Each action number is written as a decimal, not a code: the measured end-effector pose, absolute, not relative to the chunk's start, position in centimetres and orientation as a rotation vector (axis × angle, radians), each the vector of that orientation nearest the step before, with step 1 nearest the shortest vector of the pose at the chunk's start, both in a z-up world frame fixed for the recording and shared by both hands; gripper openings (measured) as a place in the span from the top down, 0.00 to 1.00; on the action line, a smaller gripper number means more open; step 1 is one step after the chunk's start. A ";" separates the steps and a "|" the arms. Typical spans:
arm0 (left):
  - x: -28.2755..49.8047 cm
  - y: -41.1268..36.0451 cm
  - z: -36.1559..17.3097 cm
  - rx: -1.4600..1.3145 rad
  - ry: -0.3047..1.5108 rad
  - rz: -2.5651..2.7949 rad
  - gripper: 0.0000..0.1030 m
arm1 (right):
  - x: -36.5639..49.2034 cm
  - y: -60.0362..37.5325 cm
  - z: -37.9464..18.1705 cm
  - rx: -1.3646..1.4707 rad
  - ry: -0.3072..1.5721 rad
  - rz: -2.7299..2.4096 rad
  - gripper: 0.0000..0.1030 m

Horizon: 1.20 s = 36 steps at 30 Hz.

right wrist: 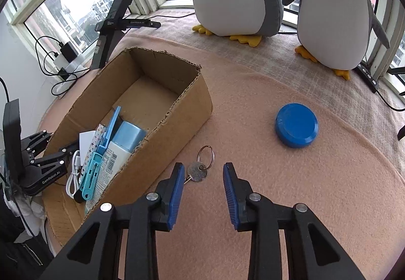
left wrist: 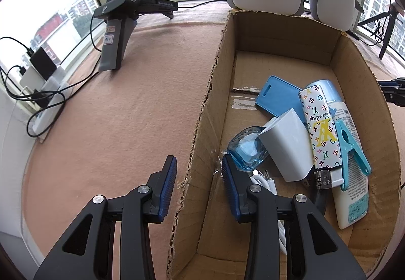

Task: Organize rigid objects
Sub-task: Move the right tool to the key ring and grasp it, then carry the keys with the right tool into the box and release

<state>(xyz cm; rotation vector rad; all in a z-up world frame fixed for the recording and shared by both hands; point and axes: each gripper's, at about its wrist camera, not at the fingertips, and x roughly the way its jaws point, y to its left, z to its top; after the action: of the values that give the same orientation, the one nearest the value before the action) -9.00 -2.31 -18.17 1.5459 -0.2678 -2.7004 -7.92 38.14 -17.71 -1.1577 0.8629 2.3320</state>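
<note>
Silver key [right wrist: 197,171] on its ring lies on the blanket between the spread fingers of the right gripper [right wrist: 202,178], cardboard box [right wrist: 200,102] at ten o'clock, while the left gripper [left wrist: 198,166], also spread, straddles the box wall.

On the white patterned case [left wrist: 320,133] inside the cardboard box [left wrist: 283,34] I can read "LOUIS VUITTON" and the big yellow "LV" sign, with many small coloured "LV" marks around it. The white bottle [left wrist: 353,194] beside it carries small print that is too fine to read; only a number like "160" shows on its teal label. The black device on a stand [left wrist: 126,9] near the window says "GenRobot.AI" on its arm. The same words "GenRobot.AI" stand on the left gripper [right wrist: 48,173], as seen from the right wrist.
</note>
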 end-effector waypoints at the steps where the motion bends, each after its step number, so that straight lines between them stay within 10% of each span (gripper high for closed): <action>1: -9.0 -2.3 -18.2 1.546 -0.268 -2.700 0.65 | -8.2 38.2 -17.9 -1.165 0.861 2.332 0.73; 36: -8.9 -2.8 -18.2 1.560 -0.208 -2.717 0.65 | -7.2 37.1 -15.1 -1.112 0.810 2.246 0.98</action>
<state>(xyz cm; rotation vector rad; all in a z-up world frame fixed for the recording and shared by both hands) -8.87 -2.78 -18.18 1.5605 -0.2083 -2.7168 -7.19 37.11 -15.12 -1.1120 0.8100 2.2458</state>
